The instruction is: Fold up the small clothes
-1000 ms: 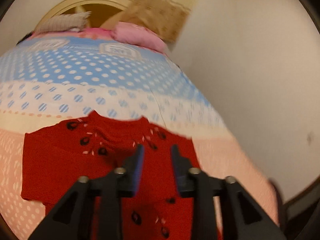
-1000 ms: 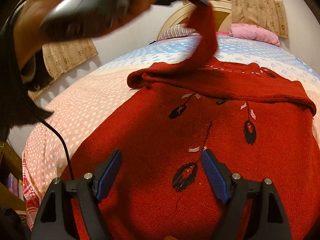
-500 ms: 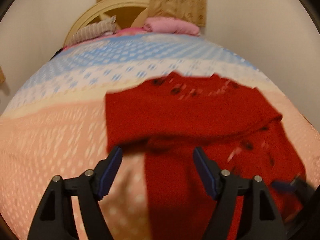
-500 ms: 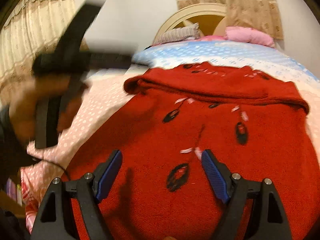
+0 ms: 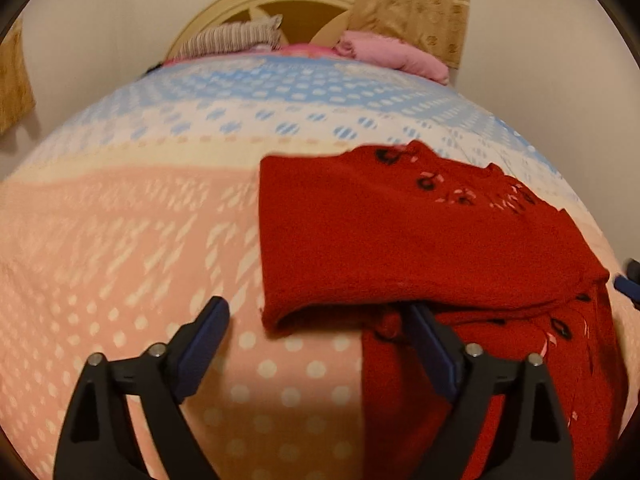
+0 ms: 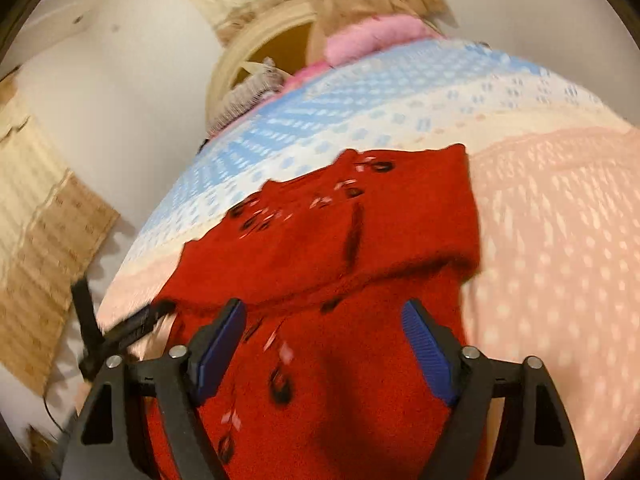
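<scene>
A red knit sweater [image 5: 400, 240] with black and white feather marks lies on the dotted bedspread [image 5: 140, 240]. One sleeve is folded across its chest. My left gripper [image 5: 316, 312] hovers low over the sleeve's near-left corner, its jaws opening wide, with nothing held. In the right wrist view the sweater [image 6: 320, 248] fills the middle. My right gripper [image 6: 324, 308] hangs above its body with the jaws closing; the pads press on nothing. The left gripper [image 6: 120, 332] shows as a black bar at the sweater's left edge.
A pink pillow [image 5: 392, 52] and a striped grey pillow [image 5: 232, 38] lie at the cream headboard [image 5: 280, 0]. Beige curtains [image 6: 36, 220] hang on the white wall. The pink and blue bedspread [image 6: 560, 240] stretches beyond the sweater on both sides.
The left gripper let go of the sleeve, which now lies across the chest, then opened wide and dropped toward the left edge. The right gripper's view rolled and swung sideways; its jaws narrowed.
</scene>
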{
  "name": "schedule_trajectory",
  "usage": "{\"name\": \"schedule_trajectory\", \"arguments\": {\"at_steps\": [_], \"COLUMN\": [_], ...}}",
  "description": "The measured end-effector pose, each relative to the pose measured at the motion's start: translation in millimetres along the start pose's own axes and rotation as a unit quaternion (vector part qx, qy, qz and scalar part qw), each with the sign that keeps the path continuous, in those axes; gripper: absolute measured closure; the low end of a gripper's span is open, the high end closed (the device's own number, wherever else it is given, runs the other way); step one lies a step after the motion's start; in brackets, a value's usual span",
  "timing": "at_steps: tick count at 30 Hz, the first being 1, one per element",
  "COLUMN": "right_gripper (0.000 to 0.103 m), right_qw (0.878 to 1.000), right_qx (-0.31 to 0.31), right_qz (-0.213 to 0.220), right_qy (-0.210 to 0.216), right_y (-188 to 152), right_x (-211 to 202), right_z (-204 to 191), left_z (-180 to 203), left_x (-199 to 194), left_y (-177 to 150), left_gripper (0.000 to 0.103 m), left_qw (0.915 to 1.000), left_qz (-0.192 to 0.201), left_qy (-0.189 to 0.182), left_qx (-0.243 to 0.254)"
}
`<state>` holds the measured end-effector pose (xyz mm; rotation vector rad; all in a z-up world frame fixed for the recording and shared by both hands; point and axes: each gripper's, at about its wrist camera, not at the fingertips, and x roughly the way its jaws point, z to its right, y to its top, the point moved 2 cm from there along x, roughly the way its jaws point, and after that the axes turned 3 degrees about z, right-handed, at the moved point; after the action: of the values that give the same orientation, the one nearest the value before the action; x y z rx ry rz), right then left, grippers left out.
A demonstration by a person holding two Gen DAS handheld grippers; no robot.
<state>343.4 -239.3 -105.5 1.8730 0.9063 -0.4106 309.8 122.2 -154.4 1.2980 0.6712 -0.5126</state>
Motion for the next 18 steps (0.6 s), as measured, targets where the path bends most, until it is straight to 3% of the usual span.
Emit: {"name": "schedule_trajectory", "arguments": {"at_steps": [1, 7, 8, 10, 14, 18], "right_gripper": [0.045, 0.047, 0.051, 0.080, 0.087, 0.088], "right_qw": [1.000, 0.998, 0.997, 0.995, 0.991, 0.986], "right_qx": [-0.005, -0.022, -0.029, -0.053, -0.106, -0.148], "right_qz": [-0.001, -0.051, -0.065, -0.079, -0.059, 0.001], "right_qy": [-0.006, -0.018, -0.022, -0.037, -0.058, -0.075], "right_y": [5, 21, 19, 12, 9, 24], "right_x": [6, 67, 78, 87, 78, 42], "right_z": [-1, -11, -14, -19, -31, -40], "left_z": [-3, -12, -12, -13, -15, -15], "left_x": [0, 6, 6, 6, 6, 7], "left_y": [0, -4, -4, -5, -6, -6], "left_gripper": [0.009, 0.000, 0.000, 0.000, 0.000, 0.000], "left_qw": [1.0000, 0.9989, 0.9988, 0.9987, 0.9984, 0.9985], "left_qz": [-0.001, -0.019, -0.019, -0.020, -0.021, -0.022], "left_qy": [-0.005, -0.020, -0.021, -0.020, -0.024, -0.023], "left_qx": [-0.007, -0.039, -0.040, -0.042, -0.046, -0.046]}}
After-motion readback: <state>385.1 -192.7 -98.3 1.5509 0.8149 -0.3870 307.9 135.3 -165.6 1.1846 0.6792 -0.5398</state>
